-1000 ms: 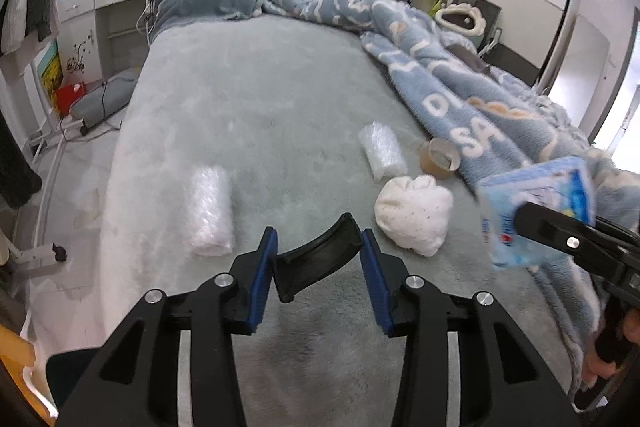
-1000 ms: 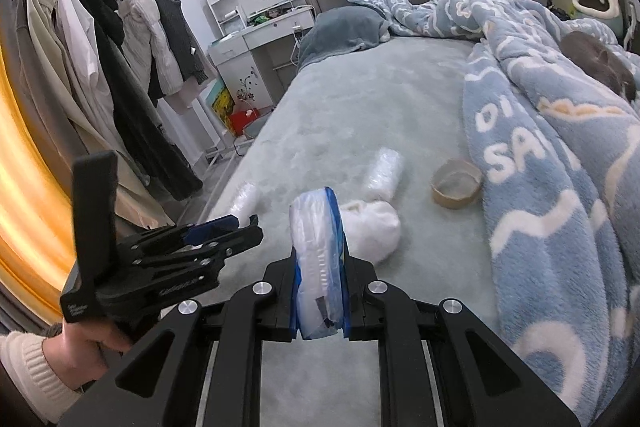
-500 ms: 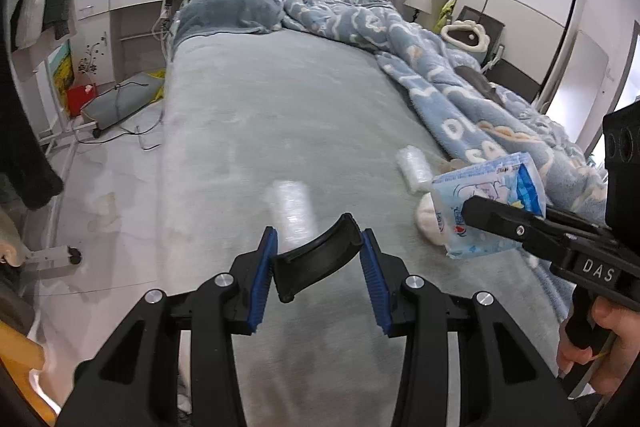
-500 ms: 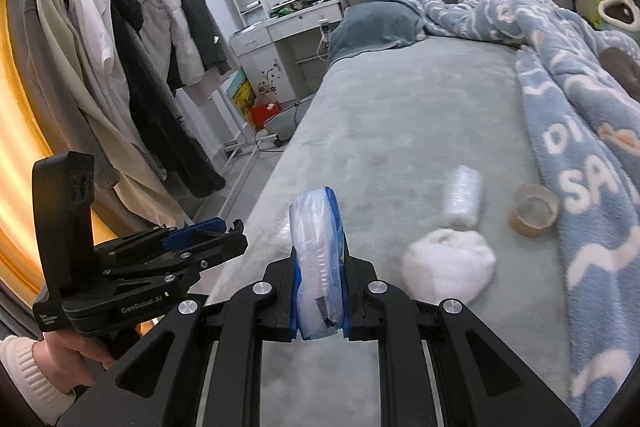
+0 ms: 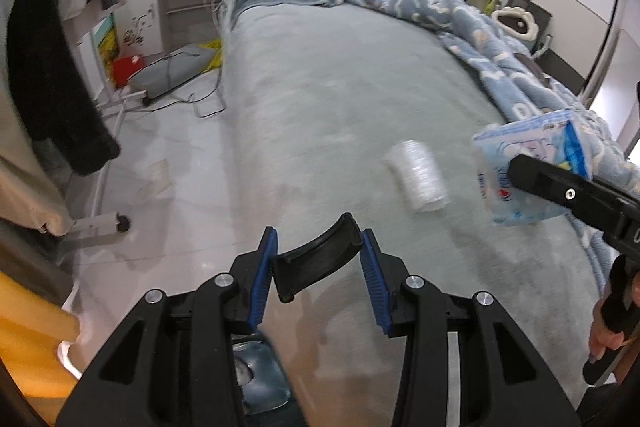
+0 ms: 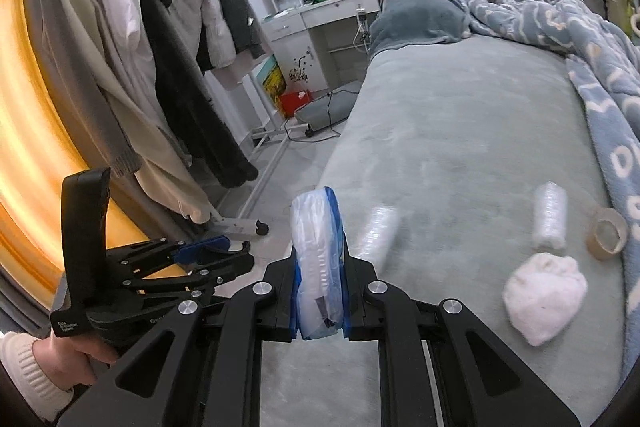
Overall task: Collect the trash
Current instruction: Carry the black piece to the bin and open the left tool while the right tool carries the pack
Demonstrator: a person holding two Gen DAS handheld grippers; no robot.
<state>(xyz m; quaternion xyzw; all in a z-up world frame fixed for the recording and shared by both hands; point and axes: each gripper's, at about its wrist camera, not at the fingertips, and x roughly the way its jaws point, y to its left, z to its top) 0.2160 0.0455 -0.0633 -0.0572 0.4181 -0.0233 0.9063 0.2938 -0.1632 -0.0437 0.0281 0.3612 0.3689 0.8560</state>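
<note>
right hand-held gripper is clamped on a blue-and-white tissue pack, up off the bed near its left edge. left hand-held gripper grips a curved black plastic piece. plastic wrap roll, tape roll and white wad lie on the bed by the blanket.

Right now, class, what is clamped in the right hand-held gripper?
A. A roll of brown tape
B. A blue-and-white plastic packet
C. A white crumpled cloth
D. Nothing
B: the right hand-held gripper pinches the blue-and-white plastic packet between its blue pads, while the tape roll and white cloth lie on the bed.
</note>
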